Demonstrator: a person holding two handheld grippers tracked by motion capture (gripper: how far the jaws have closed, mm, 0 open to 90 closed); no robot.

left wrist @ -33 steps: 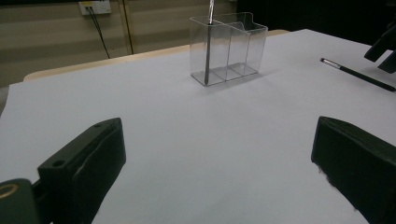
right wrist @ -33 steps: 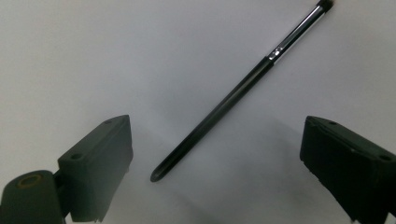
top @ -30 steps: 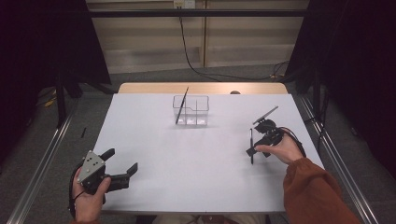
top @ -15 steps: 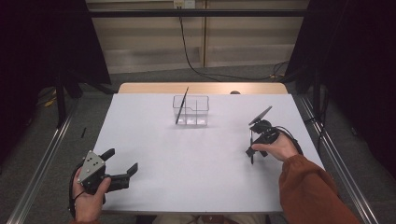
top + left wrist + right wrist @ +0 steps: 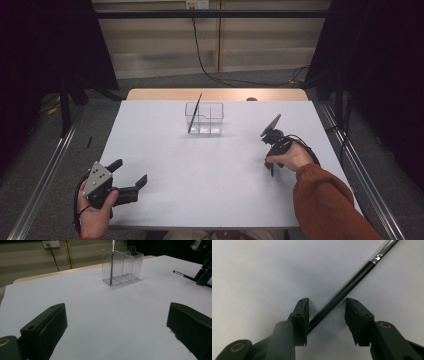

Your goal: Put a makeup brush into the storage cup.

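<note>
The holder (image 5: 204,119) is a clear plastic box with 3 compartments in a row, standing upright at the far middle of the white table (image 5: 200,170). 1 thin dark stick (image 5: 195,113) stands in its left end compartment, foot on the floor of the box, top leaning out over the rim. A 2nd stick (image 5: 342,293) lies flat on the table at the right, well apart from the holder. It is slim, black and glossy with a silver band partway along, and runs slantwise between the parted jaws of my right gripper (image 5: 327,302).
</note>
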